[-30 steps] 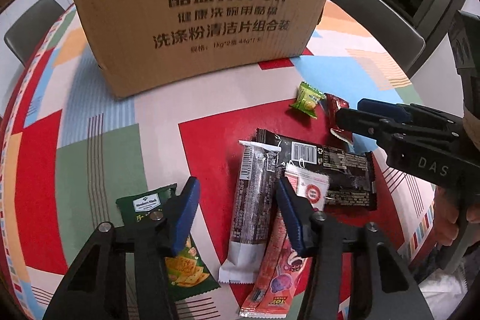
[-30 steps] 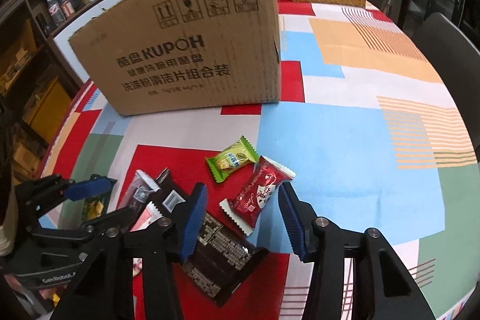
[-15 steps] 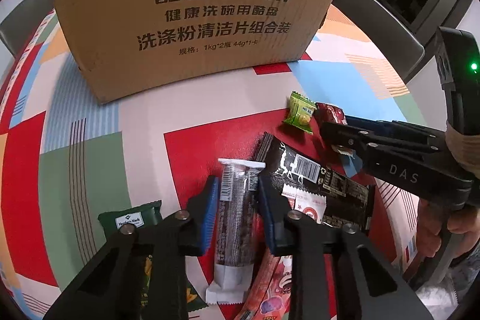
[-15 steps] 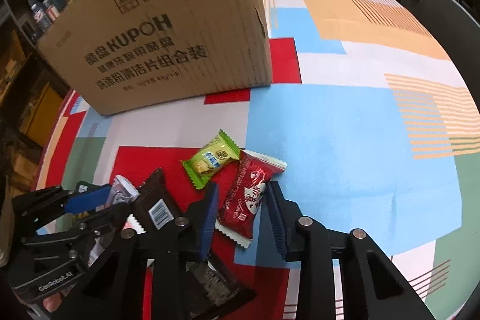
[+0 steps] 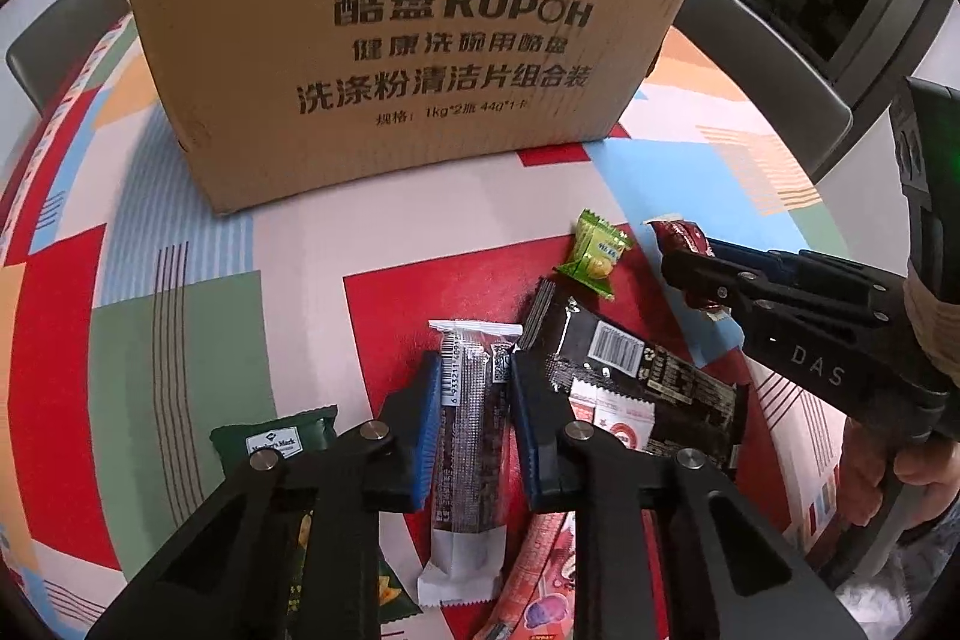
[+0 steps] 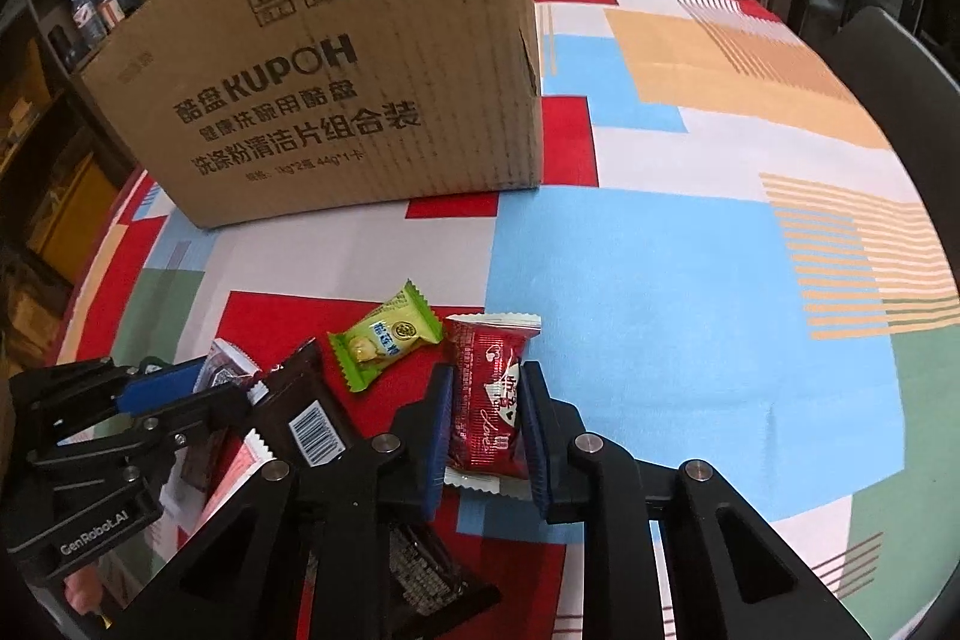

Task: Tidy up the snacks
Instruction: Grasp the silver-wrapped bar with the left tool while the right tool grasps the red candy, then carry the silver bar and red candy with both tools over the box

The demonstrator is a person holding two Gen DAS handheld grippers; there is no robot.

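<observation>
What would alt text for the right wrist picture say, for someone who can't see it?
Black tongs with blue pads pinch a red snack packet on a colourful patchwork tablecloth. A green candy lies just left, with a cardboard box behind.

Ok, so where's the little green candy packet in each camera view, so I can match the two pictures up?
Left wrist view: the green candy packet lies right of centre, just left of the red packet that the right gripper pinches.
Right wrist view: the green candy packet lies left of centre, beside the same red packet.
Shared landmark: the cardboard box standing behind the snacks.
</observation>
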